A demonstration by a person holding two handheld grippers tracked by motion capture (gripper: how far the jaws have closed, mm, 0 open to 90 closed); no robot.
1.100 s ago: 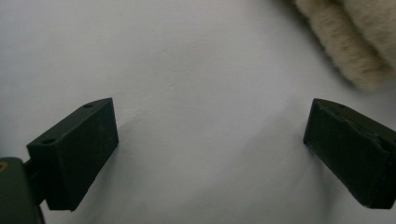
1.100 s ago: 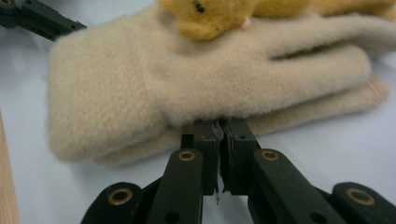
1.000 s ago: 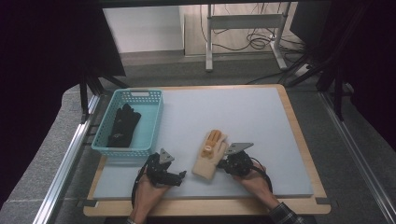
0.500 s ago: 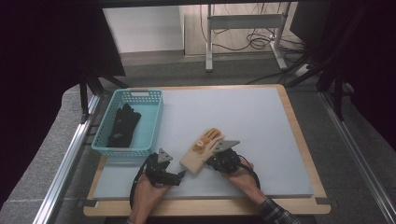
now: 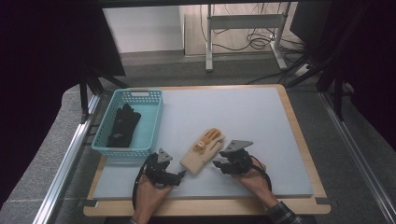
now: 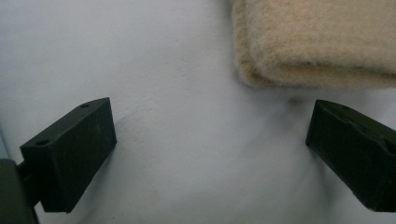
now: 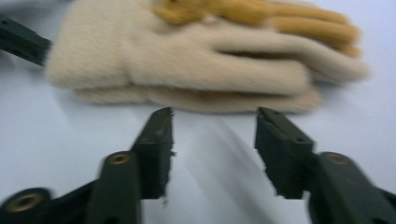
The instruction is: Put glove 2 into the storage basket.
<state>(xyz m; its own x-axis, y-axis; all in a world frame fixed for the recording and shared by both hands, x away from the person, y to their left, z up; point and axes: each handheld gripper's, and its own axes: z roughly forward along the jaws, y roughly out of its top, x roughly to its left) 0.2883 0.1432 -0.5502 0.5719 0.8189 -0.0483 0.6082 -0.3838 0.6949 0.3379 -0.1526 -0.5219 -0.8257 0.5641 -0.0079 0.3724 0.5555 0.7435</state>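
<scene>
Glove (image 5: 202,150) lies diagonally, fingers toward far right, cuff nearest person.

Bare pale-blue table (image 5: 243,116) lies open beyond and right of the fuzzy cream-and-mustard knit glove (image 5: 202,150). Left of the glove, a teal plastic mesh basket (image 5: 148,122) blocks passage; both grippers flank the glove closely.

cream glove (image 6: 322,42) cut off by left gripper view's edge

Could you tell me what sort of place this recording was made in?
Probably a lab data-collection station: a padded table enclosed by dark curtains, hand-held grippers, left and right, and loose cables on the floor behind.
</scene>
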